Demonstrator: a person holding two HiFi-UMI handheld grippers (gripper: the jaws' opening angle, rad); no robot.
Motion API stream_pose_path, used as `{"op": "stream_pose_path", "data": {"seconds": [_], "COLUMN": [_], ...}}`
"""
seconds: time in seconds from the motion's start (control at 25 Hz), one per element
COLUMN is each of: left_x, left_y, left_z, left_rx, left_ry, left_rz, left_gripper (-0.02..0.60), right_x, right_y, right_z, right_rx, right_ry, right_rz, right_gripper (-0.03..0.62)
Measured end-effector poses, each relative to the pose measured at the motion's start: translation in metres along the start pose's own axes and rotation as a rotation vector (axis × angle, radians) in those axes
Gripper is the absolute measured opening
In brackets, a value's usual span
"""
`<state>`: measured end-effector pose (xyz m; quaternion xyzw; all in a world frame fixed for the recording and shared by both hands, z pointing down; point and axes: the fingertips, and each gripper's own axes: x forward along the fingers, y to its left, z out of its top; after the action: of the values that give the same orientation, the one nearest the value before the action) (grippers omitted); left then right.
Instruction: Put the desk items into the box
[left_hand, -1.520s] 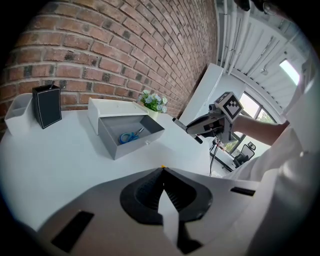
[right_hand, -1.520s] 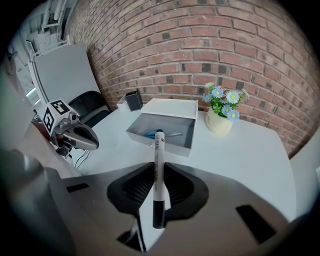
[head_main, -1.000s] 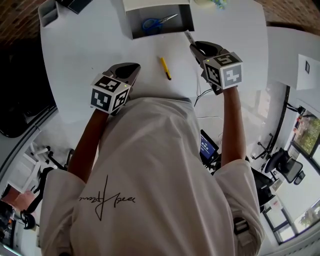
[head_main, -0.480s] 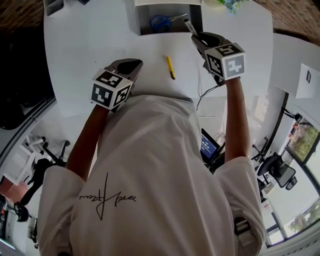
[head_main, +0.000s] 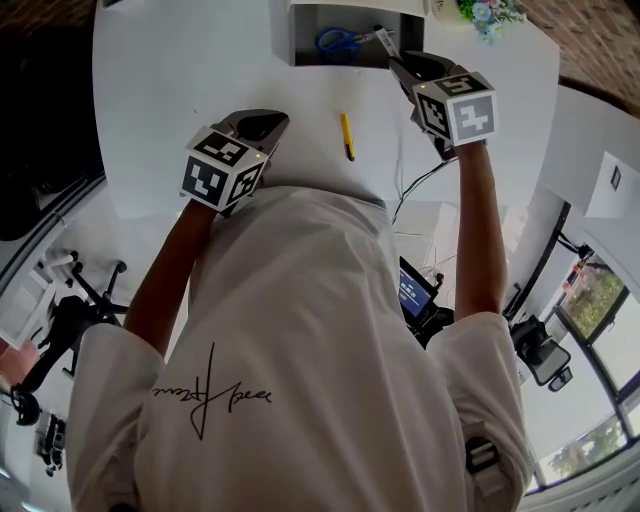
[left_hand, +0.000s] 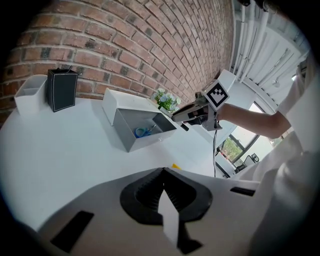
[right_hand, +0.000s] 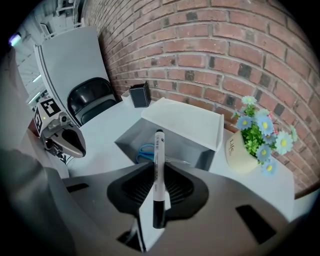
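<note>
1. One marker (right_hand: 158, 150), white with a black cap at its near end, is pinched between the jaws of the right gripper (right_hand: 157, 167). Its long axis runs along the gripper's own pointing line, with the free end forward.
2. The open box (right_hand: 196, 148) lies just ahead of and below that free end, with blue scissors (right_hand: 144, 149) inside. A short reach forward and a release should probably land the marker in it.
3. A yellow pen (head_main: 347, 136) lies on the table (head_main: 170, 90), back and to this gripper's left. It is nearer the left gripper (head_main: 262, 124), whose jaws are pressed together on nothing.
</note>
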<state>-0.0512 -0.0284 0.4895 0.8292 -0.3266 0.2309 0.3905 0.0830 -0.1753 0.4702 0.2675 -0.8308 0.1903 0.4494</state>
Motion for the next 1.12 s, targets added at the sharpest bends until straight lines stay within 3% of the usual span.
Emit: {"op": "stream_pose_path", "data": {"seconds": [1.12], "left_x": [-0.003], "left_y": [0.033], "left_z": [-0.016], "left_rx": [-0.118], "left_ry": [0.013], "left_rz": [0.055], "left_gripper": [0.005], "right_x": [0.066], "right_y": [-0.016], "right_z": [0.003], "right_rx": [-0.071], "right_ry": [0.124], "right_rz": [0.046], "right_gripper": [0.083]}}
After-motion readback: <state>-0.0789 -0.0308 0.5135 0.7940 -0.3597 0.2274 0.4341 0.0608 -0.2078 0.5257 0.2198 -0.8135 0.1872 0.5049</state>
